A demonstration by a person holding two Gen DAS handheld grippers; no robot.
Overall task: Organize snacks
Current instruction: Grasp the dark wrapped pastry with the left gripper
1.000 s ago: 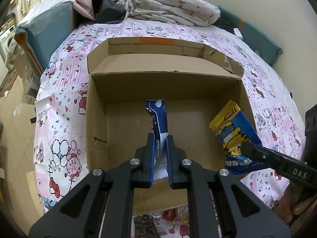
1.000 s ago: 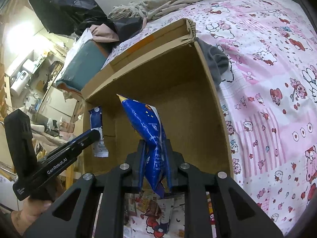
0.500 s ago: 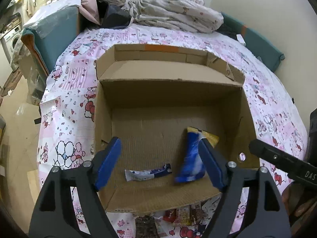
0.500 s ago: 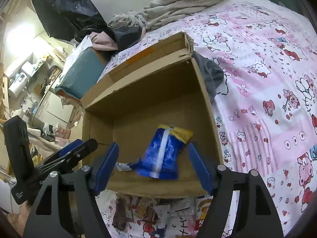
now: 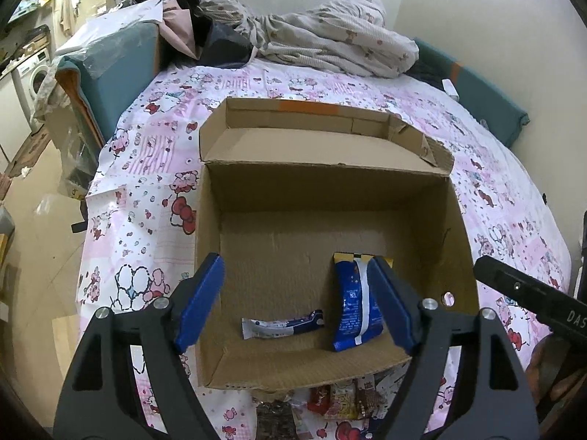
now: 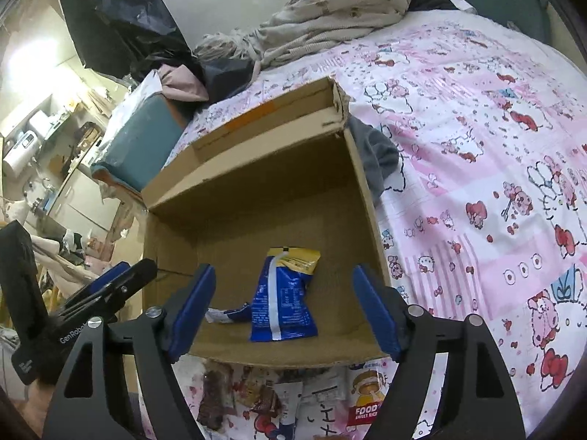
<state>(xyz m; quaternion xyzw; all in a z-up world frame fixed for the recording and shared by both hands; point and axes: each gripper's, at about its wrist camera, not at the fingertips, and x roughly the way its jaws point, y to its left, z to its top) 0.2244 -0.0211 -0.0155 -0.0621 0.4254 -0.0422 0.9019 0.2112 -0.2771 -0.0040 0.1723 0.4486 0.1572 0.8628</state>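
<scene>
An open cardboard box [image 5: 456,220] [image 6: 363,190] stands on the bed. Inside it lie a blue and yellow snack bag [image 5: 354,304] [image 6: 284,297] and a thin blue and white snack bar [image 5: 280,327] [image 6: 227,314]. My left gripper [image 5: 297,308] is open and empty above the box's near edge. My right gripper [image 6: 284,315] is open and empty, also above the near edge. Several loose snack packets [image 5: 341,399] [image 6: 279,399] lie on the sheet in front of the box.
The pink cartoon-print bed sheet [image 6: 477,146] spreads to the right. Crumpled bedding [image 5: 330,40] is piled behind the box. A teal padded block [image 5: 106,69] stands at the bed's left. A grey cloth [image 6: 374,157] lies against the box's right wall.
Both grippers opened and let go of their snacks, which fell into the box. Both grippers have drawn back from the box.
</scene>
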